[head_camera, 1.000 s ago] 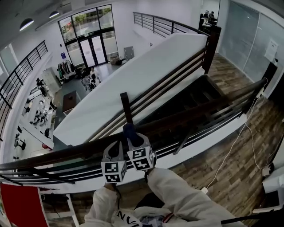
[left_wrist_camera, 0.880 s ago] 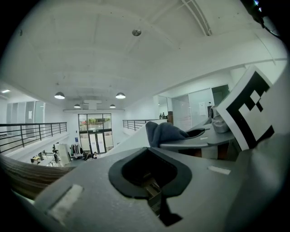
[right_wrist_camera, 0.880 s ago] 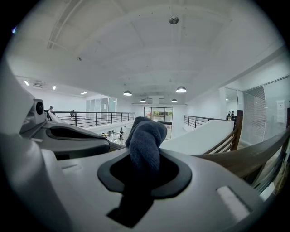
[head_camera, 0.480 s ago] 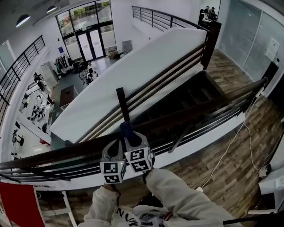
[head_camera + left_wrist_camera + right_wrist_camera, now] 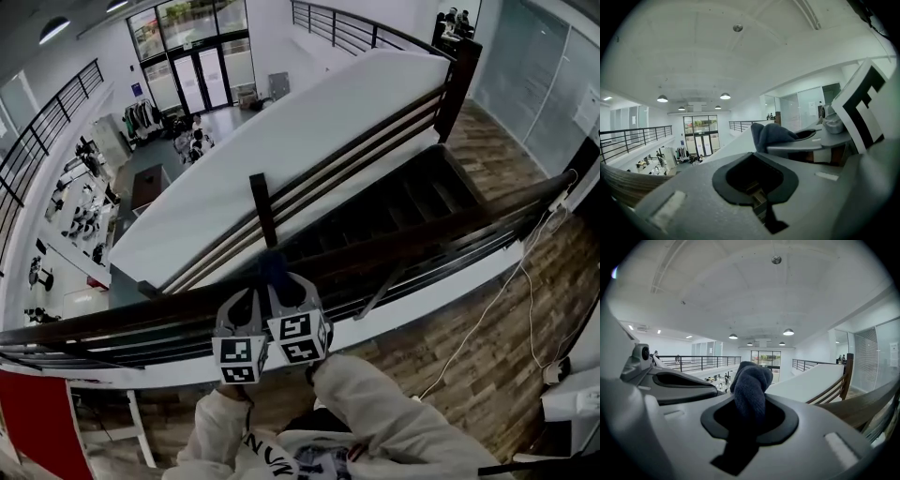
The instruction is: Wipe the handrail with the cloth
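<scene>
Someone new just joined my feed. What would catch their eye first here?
First, the dark blue cloth bunched between the jaws of the right gripper, over the dark wooden handrail low in the head view. Next, the left gripper beside it, shut with nothing in it. Beyond the rail, the stairwell and the hall floor below at left.

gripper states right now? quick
Left gripper: shut, nothing in it.
Right gripper: shut on cloth.
</scene>
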{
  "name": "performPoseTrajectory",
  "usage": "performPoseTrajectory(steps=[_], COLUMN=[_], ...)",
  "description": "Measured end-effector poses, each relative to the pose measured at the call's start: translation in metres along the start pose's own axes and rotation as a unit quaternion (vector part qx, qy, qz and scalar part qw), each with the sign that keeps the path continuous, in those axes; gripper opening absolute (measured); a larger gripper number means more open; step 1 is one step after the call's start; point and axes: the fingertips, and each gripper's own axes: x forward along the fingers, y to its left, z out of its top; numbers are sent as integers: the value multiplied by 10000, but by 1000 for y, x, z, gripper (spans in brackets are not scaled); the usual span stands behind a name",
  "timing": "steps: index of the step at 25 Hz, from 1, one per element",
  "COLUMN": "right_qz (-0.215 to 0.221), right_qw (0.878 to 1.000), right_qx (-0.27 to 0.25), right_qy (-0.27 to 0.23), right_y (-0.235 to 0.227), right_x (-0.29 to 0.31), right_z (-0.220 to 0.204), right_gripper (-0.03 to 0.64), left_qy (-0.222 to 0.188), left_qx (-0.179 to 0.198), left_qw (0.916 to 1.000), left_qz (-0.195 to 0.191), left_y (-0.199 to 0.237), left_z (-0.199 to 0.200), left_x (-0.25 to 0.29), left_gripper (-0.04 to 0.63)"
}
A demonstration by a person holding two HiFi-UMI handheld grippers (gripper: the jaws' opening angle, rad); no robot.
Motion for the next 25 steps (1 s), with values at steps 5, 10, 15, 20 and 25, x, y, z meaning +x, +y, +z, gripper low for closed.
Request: performPoseTrajectory(steps=[5,10,15,20,25], right_qz=[5,73,73,105,62], right_qw=[10000,9999,9999,9999,10000], right_qx=[-50,-68,-71,-85,2], right_qy=[-13,24,22,-17,-4], right_y=[-4,-2,-7,-20,-49], right_x=[2,1,-1,-4,-11], right_z=[2,0,-1,-2,-7], right_gripper=[94,94,94,94,94], left_qy=[11,-16,35,100,121], left_qx=[-66,-102,-102,-116,-150], left_qw=[10000,9999,9999,9999,9998], left_qz=[0,-7,24,81,55], left_y=[-4,-8,-13,-22,-44], left_z=[3,9,8,5,10], left_x=[4,2,4,9,22], left_gripper=[3,3,3,3,2])
